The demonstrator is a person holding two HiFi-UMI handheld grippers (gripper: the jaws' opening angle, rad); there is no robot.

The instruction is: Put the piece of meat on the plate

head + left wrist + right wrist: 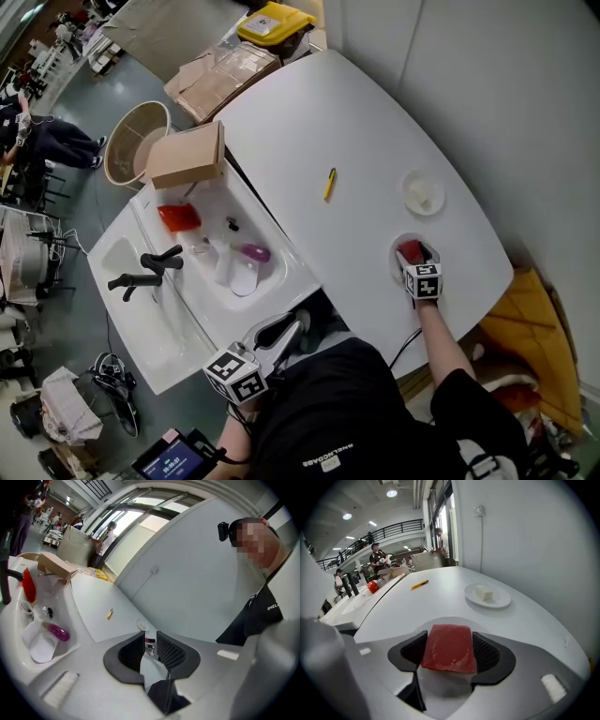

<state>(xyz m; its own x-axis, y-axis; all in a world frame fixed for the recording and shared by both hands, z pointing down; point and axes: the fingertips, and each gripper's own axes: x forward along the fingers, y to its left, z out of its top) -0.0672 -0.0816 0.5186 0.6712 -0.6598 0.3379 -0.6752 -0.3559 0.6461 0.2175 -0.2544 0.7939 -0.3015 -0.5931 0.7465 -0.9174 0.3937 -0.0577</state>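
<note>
The right tool point(450, 635) is closed on the piece of meat point(449, 651) — both pads press its sides, with the jaws fairly wide. The slab lies flat, broad red face up. Its longer side seems to run along the jaws, pointing away across the counter point(356, 131). It sits over the plate point(397, 262) at the counter's near edge; whether it touches the plate I cannot tell.

The left tool point(150, 637), near the person's body by the sink point(281, 281), grips nothing; its jaws stand a narrow gap apart.

Beyond the meat come a second small plate point(502, 600) with a white block point(484, 593), then a yellow pen point(420, 584), both well apart from it.

The head view and the left gripper view look into the basin — a red thing point(178, 217) and a purple one point(254, 252). A cardboard box point(187, 155) rests at its far end. Only the head view shows a round bin point(117, 150) on the floor.
</note>
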